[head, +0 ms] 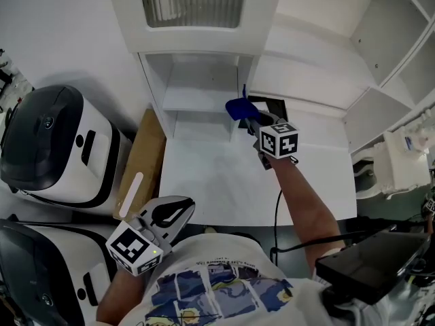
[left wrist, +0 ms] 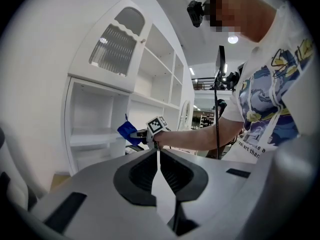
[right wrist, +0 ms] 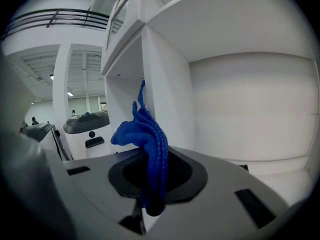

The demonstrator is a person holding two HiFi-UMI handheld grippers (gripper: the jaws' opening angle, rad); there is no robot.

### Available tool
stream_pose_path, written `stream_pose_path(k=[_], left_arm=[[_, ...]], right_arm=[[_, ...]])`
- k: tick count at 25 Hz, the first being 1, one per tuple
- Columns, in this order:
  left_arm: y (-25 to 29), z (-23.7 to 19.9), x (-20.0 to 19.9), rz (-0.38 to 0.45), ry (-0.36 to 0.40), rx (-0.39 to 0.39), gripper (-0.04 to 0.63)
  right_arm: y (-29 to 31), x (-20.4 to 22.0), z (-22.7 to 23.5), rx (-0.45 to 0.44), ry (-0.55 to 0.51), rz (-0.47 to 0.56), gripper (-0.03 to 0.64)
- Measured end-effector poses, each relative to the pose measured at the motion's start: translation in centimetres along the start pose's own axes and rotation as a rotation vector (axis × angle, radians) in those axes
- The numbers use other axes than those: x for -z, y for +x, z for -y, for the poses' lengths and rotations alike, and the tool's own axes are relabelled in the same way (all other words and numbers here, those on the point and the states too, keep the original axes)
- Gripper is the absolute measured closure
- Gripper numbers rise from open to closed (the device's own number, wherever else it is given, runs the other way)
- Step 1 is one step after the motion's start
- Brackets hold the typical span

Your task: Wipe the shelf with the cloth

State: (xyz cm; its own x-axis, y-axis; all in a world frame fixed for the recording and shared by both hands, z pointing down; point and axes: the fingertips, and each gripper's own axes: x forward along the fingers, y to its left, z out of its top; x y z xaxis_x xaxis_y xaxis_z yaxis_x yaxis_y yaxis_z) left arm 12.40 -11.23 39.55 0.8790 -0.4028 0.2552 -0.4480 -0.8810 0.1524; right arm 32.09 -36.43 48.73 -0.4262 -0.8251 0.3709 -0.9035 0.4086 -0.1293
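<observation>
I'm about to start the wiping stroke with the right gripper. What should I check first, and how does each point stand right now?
1. Cloth held: ok. The right gripper has its jaws shut on the blue cloth, which bunches upward out of them.
2. Cloth on a surface: cannot tell. It sits by the upright divider, and contact is unclear.
3. Shelf board free of objects: ok, it looks bare.
4. Left gripper out of the way: ok. It is shut, empty and low by the body.
5. Cable clear of the shelf: ok. It hangs under the forearm.
</observation>
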Motion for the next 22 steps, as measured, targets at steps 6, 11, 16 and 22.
stream_pose_path(k=[6, 11, 16, 22], left_arm=[[0.3, 0.6, 0.2, -0.003, -0.002, -0.008, 0.566], [0.3, 1.0, 0.2, -0.009, 0.003, -0.011, 0.566], [0.2, 1.4, 0.2, -0.005, -0.001, -0.011, 0.566], [-0.4, 1.5, 0.6, -0.010, -0.004, -0.024, 0.566]], right_arm=[[-1.6, -4.1, -0.2, -0.017, -0.063, 0.054, 0.549], [-3.1, -7.9, -0.4, -0.009, -0.121, 0.102, 0.549], [-4.0, -11.1, -0.8, 0.003, -0.172, 0.147, 0.549], [-5.6, -14.4, -0.8, 0.050, -0.233, 0.223, 0.549]])
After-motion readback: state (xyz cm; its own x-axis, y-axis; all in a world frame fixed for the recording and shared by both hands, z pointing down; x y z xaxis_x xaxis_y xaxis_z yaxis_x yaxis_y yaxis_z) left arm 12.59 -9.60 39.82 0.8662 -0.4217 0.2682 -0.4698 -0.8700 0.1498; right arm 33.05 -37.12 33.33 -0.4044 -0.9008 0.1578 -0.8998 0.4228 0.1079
